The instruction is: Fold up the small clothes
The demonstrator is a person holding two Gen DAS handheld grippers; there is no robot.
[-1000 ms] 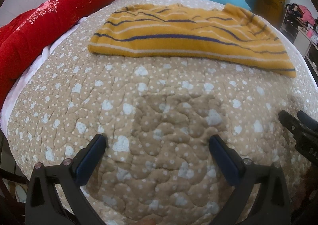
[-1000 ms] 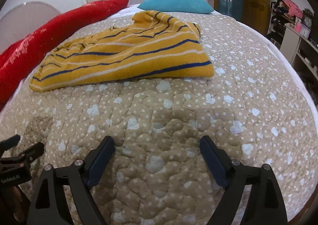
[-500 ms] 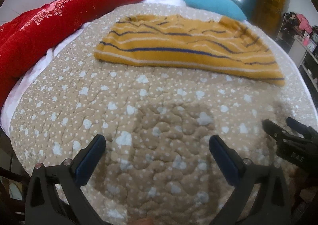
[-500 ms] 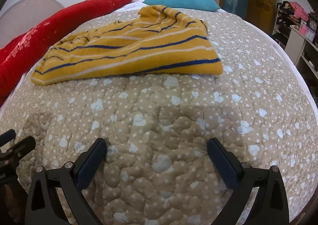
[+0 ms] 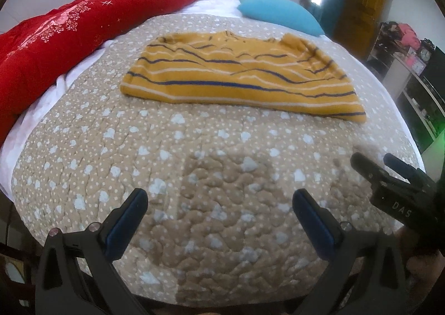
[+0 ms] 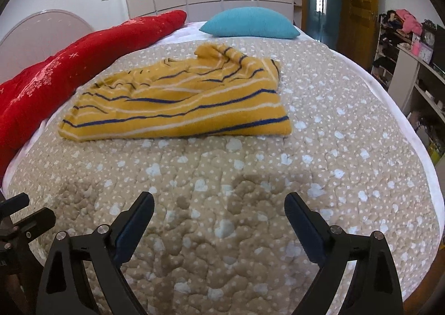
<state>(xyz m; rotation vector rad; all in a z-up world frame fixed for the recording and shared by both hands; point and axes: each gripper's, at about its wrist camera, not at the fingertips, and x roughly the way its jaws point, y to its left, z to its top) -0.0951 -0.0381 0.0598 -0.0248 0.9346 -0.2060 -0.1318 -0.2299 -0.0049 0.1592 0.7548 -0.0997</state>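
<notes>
1. Both grippers have pulled back and lifted since a second ago; the yellow striped sweater [image 5: 244, 84] now sits smaller and farther off, toward 12 o'clock.
2. Left gripper [image 5: 219, 203] hangs with jaws wide apart, empty, over the quilted bedspread [image 5: 83, 148].
3. Right gripper [image 6: 219, 206] is likewise spread and empty.
4. The sweater lies folded into a band mid-bed, well apart from both, red blanket [image 6: 69, 64] at 10 o'clock, teal pillow [image 6: 250, 23] beyond.
5. This retreat reads as a fold just released; another fold likely remains.
</notes>
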